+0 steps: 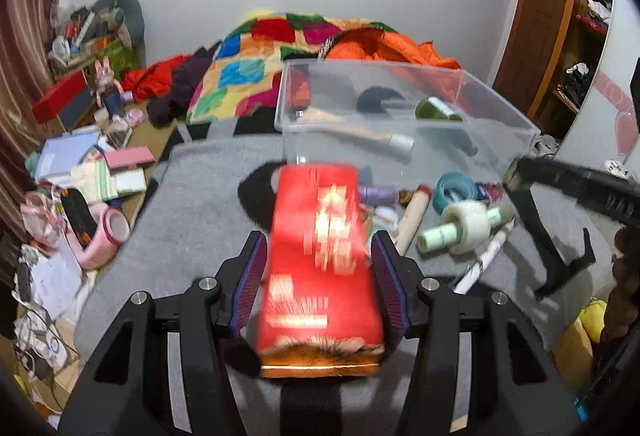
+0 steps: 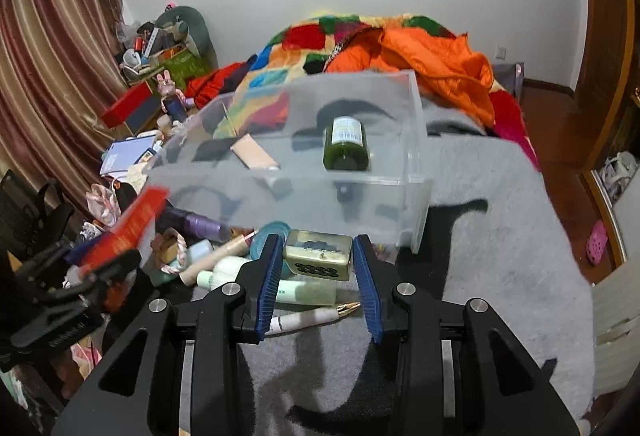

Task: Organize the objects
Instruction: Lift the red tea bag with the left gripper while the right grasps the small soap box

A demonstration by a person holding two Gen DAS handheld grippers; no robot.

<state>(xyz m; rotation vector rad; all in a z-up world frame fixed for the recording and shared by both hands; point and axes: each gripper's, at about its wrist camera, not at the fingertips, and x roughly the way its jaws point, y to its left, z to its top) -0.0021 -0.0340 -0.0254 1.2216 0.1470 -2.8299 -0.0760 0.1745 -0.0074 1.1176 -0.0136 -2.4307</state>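
Clear bin [image 2: 416,139], green bottle [image 2: 346,147] and tube [image 2: 256,153] inside

Both wrist cameras look steeply down along their fingers, close over the grey blanket [image 1: 192,195], sharing the clear box [image 2: 416,155] and far wall.

We hold a red box [image 1: 320,260] clamped in our left gripper [image 1: 319,256]; at one o'clock sits the clear bin [image 1: 500,115], at three o'clock our right gripper [image 1: 560,236] hovers.
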